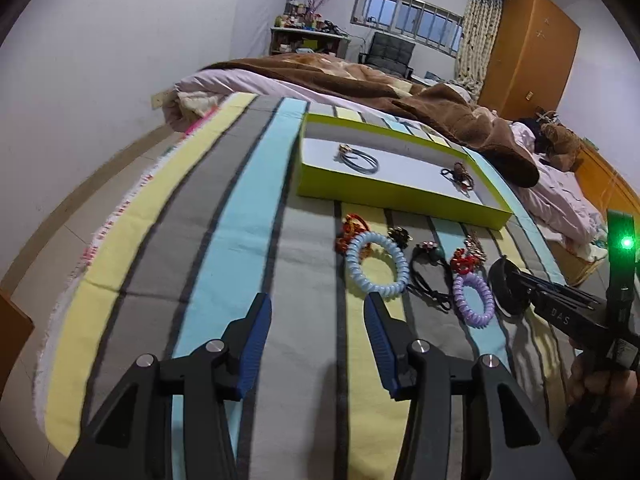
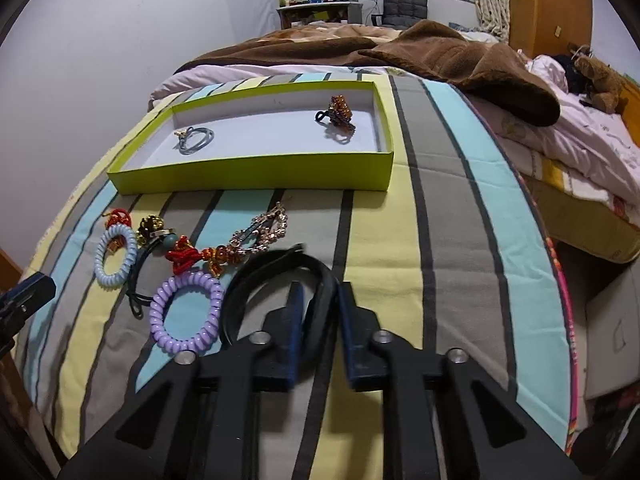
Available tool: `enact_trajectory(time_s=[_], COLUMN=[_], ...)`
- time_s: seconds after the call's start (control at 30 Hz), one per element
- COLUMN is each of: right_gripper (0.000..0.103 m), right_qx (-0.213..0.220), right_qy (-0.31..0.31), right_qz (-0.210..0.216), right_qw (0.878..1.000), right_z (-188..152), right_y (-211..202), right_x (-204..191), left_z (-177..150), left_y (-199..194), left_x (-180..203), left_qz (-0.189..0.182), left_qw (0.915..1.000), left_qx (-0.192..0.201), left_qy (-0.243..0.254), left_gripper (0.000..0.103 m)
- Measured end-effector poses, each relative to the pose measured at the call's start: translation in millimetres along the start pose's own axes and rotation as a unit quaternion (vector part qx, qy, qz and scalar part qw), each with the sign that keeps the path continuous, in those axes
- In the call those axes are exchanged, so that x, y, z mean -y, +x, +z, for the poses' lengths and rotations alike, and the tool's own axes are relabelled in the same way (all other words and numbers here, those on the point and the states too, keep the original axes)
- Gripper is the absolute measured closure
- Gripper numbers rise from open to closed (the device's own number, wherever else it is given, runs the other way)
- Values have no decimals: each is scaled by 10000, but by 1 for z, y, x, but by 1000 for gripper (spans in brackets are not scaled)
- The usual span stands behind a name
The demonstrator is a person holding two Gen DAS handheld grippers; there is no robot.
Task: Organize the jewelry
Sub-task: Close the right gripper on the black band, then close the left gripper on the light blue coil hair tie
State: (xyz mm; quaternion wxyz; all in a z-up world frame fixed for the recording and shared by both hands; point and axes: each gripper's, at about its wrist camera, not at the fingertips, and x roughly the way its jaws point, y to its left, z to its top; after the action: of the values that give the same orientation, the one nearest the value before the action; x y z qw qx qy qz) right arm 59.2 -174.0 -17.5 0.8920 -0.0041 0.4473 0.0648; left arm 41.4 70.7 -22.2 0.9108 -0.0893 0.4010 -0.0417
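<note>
Black headband (image 2: pixel 276 276) is pinched at its right side by the right claw (image 2: pixel 320 300), whose blue pads are closed narrowly on the band. Just left of it, a purple coil hair tie (image 2: pixel 186 312) and a pale blue coil (image 2: pixel 116 256) are laid on the striped bedspread (image 2: pixel 452 240). Farther off, a lime tray (image 2: pixel 256 170) is seen holding two pieces. Nothing is gripped by the left claw (image 1: pixel 316 320), which is spread wide.
</note>
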Motion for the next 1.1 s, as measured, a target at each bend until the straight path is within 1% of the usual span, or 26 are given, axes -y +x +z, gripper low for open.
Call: enact_trajectory(time_s=[0.03, 0.13, 0.27, 0.3, 0.37, 0.43, 0.53, 0.6, 0.63, 0.7, 0.77, 0.9, 0.97, 1.1], right_gripper=[90, 90, 90, 90, 90, 90, 90, 90, 90, 90, 90, 90, 90, 90], right_qx=[15, 26, 76, 110, 181, 223, 297, 334, 340, 359, 379, 410, 420, 420], right_qy=[19, 158, 184, 206, 230, 235, 223, 260, 258, 238, 241, 269, 270, 274], right_qz=[-15, 103, 192, 207, 227, 229, 189, 220, 222, 224, 239, 276, 294, 297], right_qw=[10000, 9998, 9996, 9995, 9993, 9992, 9991, 9989, 9988, 9988, 9987, 9984, 9983, 9983], right_z=[0, -1, 1, 1, 1, 1, 1, 1, 1, 1, 2, 1, 1, 1], right_y=[0, -1, -3, -4, -8, -11, -16, -18, -18, -19, -20, -22, -23, -23], right_x=[1, 8, 10, 11, 12, 13, 16, 19, 19, 20, 21, 23, 23, 24], left_z=[0, 2, 9, 10, 13, 15, 19, 19, 18, 18, 19, 21, 22, 22], left_y=[2, 8, 19, 22, 24, 28, 37, 42, 46, 47, 46, 50, 52, 53], left_x=[0, 4, 7, 8, 11, 14, 17, 22, 25, 28, 30, 32, 32, 34], left_qz=[-61, -88, -332, -303, -315, -183, -109, -56, -10, 11, 21, 193, 284, 414], left_qw=[10000, 9999, 9991, 9991, 9991, 9993, 9992, 9990, 9985, 9985, 9984, 9974, 9968, 9955], left_qx=[-53, -134, -245, -297, -277, -313, -391, -441, -517, -495, -503, -544, -568, -580], left_qy=[-39, -2, -70, -92, -55, -32, -15, 96, 154, 233, 265, 428, 479, 617], left_gripper=[53, 53, 53, 53, 53, 54, 59, 61, 64, 67, 72, 78, 85, 90])
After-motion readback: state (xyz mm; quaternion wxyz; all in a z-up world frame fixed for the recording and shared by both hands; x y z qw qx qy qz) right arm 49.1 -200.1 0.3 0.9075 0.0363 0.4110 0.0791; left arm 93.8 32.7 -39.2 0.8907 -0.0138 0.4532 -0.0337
